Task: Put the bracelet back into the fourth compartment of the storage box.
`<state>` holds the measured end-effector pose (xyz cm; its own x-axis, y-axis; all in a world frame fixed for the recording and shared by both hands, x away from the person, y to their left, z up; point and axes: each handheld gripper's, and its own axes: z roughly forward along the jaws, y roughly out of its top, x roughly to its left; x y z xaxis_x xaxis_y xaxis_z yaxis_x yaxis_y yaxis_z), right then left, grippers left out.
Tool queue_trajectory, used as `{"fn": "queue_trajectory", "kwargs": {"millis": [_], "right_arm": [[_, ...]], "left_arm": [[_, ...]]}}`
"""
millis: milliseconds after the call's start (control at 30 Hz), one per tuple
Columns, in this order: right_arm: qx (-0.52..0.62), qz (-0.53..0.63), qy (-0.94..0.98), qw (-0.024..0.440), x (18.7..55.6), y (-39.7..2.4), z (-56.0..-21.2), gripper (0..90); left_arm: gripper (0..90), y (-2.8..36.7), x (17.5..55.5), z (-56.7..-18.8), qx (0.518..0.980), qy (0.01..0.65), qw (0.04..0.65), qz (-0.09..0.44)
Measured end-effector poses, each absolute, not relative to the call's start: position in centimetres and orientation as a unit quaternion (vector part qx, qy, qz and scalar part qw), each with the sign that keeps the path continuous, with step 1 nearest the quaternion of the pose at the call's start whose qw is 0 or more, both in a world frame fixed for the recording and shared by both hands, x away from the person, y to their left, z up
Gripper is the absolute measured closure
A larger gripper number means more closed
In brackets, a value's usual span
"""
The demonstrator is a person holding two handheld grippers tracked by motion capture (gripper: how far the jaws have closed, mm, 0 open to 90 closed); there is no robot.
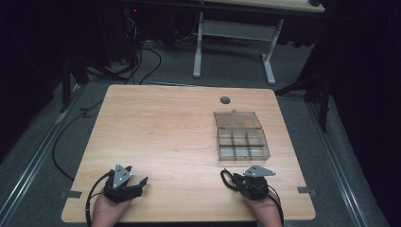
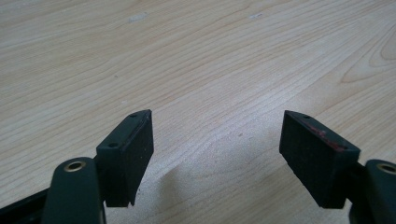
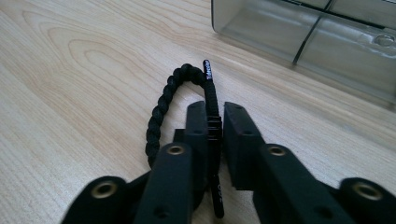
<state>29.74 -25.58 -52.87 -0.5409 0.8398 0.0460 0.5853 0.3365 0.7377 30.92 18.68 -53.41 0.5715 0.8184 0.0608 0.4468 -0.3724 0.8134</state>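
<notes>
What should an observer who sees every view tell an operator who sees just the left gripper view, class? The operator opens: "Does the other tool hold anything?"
Observer: Yes. The right tool grips a black braided bracelet by its flat strap.
Operator: Is a container near it?
Observer: A clear compartment box stands on the table just beyond that tool.
Operator: Is the box shut?
Observer: No. Its lid lies open on the far side, and the compartments look empty.
</notes>
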Motion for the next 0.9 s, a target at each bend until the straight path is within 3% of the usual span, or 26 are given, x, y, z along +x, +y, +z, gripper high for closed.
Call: {"fn": "queue_trajectory", "kwargs": {"millis": [300,900], "right_arm": [[0.461,0.376,0.784,0.179,29.6,-25.8,-51.2,61.4],[0.473,0.251,0.837,0.112,30.9,-27.3,-49.2,51.6]], "left_arm": [[26.8,18.7,30.9,-53.4,0.795,0.396,0.395,0.235],[27.1,18.6,30.9,-53.4,0.798,0.392,0.395,0.231]]}}
